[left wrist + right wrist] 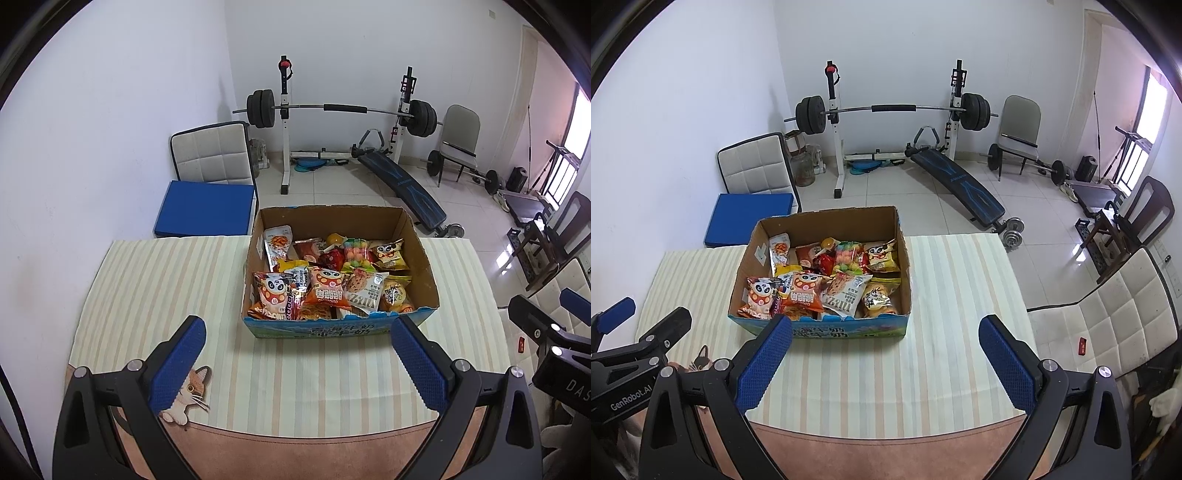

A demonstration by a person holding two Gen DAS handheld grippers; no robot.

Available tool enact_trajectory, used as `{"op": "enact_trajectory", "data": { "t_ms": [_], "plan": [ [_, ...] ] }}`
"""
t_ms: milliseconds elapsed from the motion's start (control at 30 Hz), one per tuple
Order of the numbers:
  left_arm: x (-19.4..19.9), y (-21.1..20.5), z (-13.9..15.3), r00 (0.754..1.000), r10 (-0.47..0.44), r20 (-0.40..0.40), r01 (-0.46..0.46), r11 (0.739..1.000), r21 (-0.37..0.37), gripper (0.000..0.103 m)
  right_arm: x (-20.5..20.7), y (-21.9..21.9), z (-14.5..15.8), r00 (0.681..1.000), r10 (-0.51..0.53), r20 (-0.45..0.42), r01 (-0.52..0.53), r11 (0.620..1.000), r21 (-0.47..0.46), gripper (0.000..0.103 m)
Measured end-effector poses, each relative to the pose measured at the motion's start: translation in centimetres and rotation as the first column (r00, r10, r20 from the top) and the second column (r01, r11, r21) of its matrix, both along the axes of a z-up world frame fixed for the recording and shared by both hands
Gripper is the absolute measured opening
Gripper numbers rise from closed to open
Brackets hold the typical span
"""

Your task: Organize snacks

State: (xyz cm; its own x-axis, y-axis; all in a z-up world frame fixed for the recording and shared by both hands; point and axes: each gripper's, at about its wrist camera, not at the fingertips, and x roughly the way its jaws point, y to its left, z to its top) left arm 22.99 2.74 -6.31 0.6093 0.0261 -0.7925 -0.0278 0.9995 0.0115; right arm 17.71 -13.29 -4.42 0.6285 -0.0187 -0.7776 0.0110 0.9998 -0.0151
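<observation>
An open cardboard box (421, 258) stands on the striped tablecloth, full of several snack packets such as a panda packet (272, 293) and a cookie packet (364, 290). It also shows in the right wrist view (905, 266). My left gripper (297, 332) is open and empty, hovering above the table just short of the box's front wall. My right gripper (884, 330) is open and empty, near the box's front right corner. The right gripper shows at the left view's right edge (550, 325); the left gripper shows at the right view's left edge (635, 332).
The table (155, 288) has a striped cloth with a cat print (192, 391) at the front edge. A blue-cushioned chair (207, 206) stands behind the table at the left. A white padded chair (1115, 325) stands at the right. Weight bench and barbell rack (340, 110) stand beyond.
</observation>
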Motion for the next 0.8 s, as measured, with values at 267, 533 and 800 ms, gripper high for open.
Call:
{"op": "enact_trajectory", "data": {
  "t_ms": [267, 533, 800],
  "plan": [
    [-0.14, 0.07, 0.0, 1.0, 0.0, 0.007, 0.0, 1.0, 0.0, 0.103, -0.21, -0.05, 0.17, 1.0, -0.005, 0.005, 0.005, 1.0, -0.001, 0.103],
    [-0.27, -0.05, 0.0, 1.0, 0.001, 0.01, -0.001, 1.0, 0.007, 0.103, -0.32, -0.08, 0.46, 1.0, -0.009, 0.005, 0.009, 1.0, 0.002, 0.103],
    [-0.36, 0.05, -0.1, 1.0, 0.002, 0.009, -0.002, 1.0, 0.014, 0.103, -0.42, -0.04, 0.52, 1.0, -0.01, 0.002, 0.01, 1.0, 0.004, 0.103]
  ]
}}
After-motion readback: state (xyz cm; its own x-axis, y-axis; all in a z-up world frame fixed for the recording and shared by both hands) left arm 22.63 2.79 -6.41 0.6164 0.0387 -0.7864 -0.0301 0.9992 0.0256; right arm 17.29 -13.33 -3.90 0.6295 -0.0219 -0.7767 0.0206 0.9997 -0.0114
